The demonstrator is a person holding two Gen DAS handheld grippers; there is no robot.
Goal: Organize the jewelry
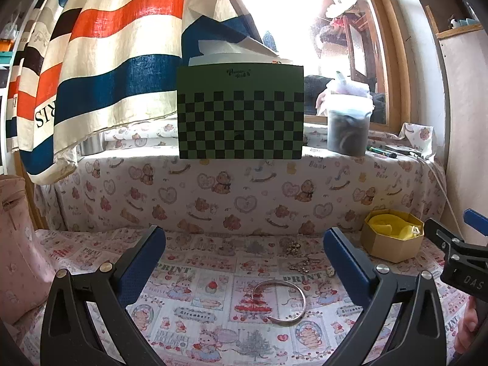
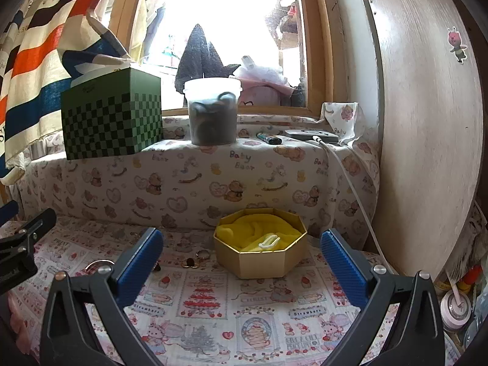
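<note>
A silver open bangle (image 1: 279, 300) lies on the printed cloth between the wide-open fingers of my left gripper (image 1: 244, 241), which is empty. Small gold pieces (image 1: 292, 247) and a chain piece (image 1: 302, 266) lie just beyond it. A gold octagonal box (image 2: 259, 251) lined with yellow cloth holds a pale clip-like piece (image 2: 270, 241); it also shows in the left wrist view (image 1: 392, 238). My right gripper (image 2: 241, 242) is open and empty, in front of the box. Gold rings (image 2: 195, 259) lie left of the box; the bangle (image 2: 97, 264) is partly hidden by the left finger.
A green checkered box (image 1: 241, 111) and a plastic tub (image 1: 349, 128) stand on the cloth-covered ledge under the window. A striped towel (image 1: 91, 70) hangs at the left. A wooden panel (image 2: 427, 122) stands at the right, with small jars (image 2: 456, 305) beside it.
</note>
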